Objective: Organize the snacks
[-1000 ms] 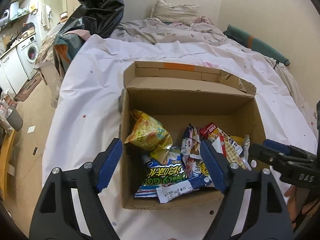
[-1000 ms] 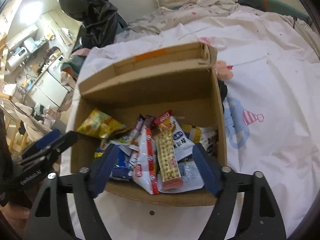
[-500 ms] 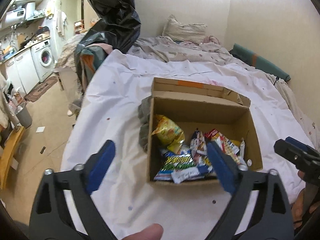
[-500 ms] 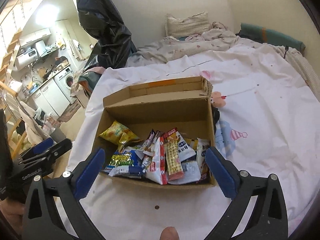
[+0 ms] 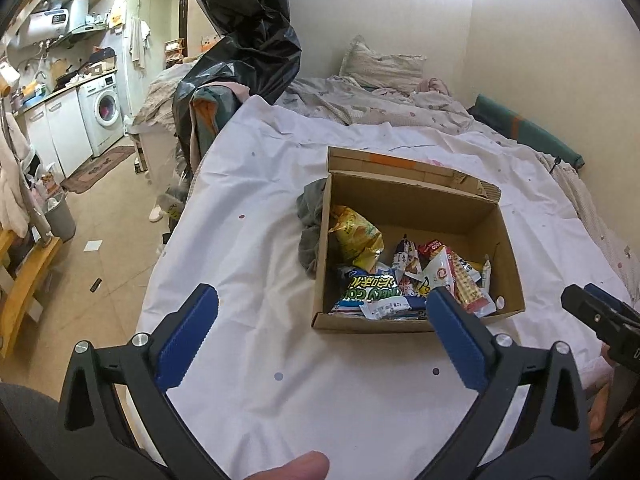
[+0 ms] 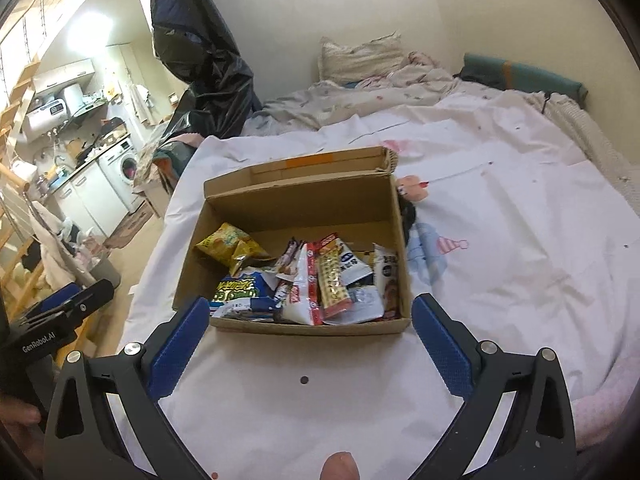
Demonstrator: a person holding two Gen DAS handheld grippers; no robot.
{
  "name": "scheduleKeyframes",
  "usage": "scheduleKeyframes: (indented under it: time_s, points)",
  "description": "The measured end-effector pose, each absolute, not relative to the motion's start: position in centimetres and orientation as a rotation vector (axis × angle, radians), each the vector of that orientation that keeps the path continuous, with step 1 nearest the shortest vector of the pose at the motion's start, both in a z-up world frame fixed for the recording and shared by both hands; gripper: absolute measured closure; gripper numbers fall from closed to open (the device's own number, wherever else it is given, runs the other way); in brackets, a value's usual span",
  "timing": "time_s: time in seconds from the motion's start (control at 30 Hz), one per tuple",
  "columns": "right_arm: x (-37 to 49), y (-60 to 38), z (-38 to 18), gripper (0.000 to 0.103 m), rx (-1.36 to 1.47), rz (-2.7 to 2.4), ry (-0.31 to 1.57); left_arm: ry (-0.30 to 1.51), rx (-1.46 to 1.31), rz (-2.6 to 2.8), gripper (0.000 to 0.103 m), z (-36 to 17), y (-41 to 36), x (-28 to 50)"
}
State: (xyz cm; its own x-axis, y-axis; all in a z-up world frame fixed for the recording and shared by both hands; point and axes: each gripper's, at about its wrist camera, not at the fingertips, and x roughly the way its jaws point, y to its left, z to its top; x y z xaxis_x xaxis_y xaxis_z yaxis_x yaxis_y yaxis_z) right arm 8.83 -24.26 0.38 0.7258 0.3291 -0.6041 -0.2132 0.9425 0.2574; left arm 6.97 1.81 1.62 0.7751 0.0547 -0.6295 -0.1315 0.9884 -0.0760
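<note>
Inspection found the box [image 6: 304, 240] standing open on the bed [image 6: 520, 280], toward its near edge, flap folded back on the far side. The snacks [image 6: 312, 280] lay inside in a loose heap against the near wall: a yellow bag [image 6: 226, 242] in the left part, a blue-and-green packet [image 6: 236, 290] at the near-left corner, red-and-white packets [image 6: 320, 280] in the middle.

You held your left gripper [image 5: 320, 336] with its jaws spread wide over the bare sheet short of the box, nothing between them; the jaws had just been opening. Your right gripper [image 6: 310, 344] stood equally wide, the box's near wall framed between its pads [image 6: 178, 348] but well clear of them, gripping nothing; those jaws had also just been opening.

Judgement: both grippers were empty, and no packet lay outside the box. The step in hand appeared to be a release and stand-off, either closing the task or preceding a fresh pick.

A further pick would require you to lower one gripper into the box, narrow the jaws over a single packet edge, and avoid snagging the cardboard wall.
</note>
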Motion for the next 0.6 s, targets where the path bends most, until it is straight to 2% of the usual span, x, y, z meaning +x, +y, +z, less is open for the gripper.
scheduleKeyframes:
  time_s: [0.6]
  points:
    - [9.7,-22.2,-0.8,0.0,0.078,0.237,0.679,0.684,-0.117,0.075,0.0,0.8,0.4,7.2]
